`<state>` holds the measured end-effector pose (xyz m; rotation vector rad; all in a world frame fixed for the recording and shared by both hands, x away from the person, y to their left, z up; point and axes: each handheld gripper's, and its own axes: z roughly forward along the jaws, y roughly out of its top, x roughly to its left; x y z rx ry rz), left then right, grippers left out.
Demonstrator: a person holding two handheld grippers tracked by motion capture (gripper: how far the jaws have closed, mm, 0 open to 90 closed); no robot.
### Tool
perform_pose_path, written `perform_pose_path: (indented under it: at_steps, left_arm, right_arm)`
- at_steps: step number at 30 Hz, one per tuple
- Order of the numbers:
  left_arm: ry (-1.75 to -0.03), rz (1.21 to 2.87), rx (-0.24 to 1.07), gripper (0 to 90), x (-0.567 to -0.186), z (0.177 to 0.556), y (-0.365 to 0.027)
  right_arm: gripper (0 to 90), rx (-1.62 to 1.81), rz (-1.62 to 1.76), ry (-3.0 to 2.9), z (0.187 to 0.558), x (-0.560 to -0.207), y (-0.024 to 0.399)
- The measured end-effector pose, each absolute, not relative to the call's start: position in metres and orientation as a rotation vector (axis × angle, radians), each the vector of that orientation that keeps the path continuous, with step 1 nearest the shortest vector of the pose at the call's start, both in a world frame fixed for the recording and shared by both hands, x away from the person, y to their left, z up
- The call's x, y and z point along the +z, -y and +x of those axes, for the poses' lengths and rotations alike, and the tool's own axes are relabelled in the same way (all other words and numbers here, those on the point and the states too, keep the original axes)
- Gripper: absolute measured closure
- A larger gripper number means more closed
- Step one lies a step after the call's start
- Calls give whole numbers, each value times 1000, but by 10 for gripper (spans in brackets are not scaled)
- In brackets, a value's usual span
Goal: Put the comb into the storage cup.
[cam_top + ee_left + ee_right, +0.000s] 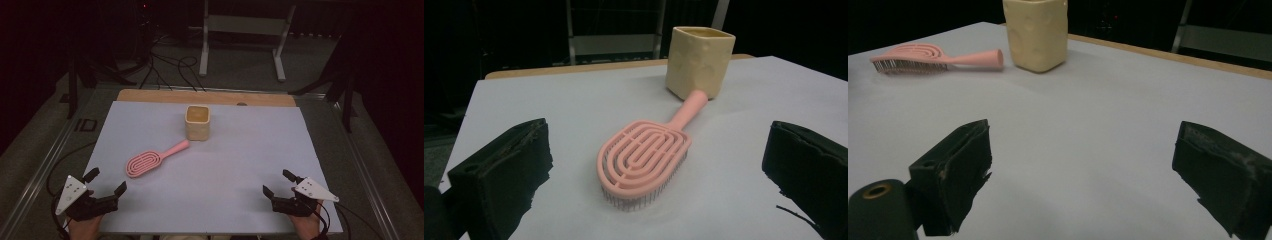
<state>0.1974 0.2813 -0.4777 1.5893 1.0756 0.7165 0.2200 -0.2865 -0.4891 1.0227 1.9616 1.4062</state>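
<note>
A cup (198, 122) stands upright toward the far middle of the table (225, 200). A hairbrush (152, 159) lies bristles down just before it and to its left, handle end near the cup's base. The left gripper (106, 182) and right gripper (278, 183) sit at the near corners, well apart.

Matt pink plastic hairbrush (644, 160), dimpled cream cup (700, 60), smooth pale sheet (240, 165) over wood.

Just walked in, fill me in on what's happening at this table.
A person holds the left gripper and the right gripper near the table's front edge, both open and holding nothing. Farther out, a pink brush lies bristles down, its handle tip close by a yellow cup standing upright. Nothing is being handled yet.
</note>
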Motion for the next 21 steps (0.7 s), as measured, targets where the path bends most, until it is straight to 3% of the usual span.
perform_pose_path:
  at_steps: [21]
  left_arm:
    - [-1090,1584,714,16,-477,201,-278]
  right_arm:
    - [87,1437,1048,-1938,222,-494,284]
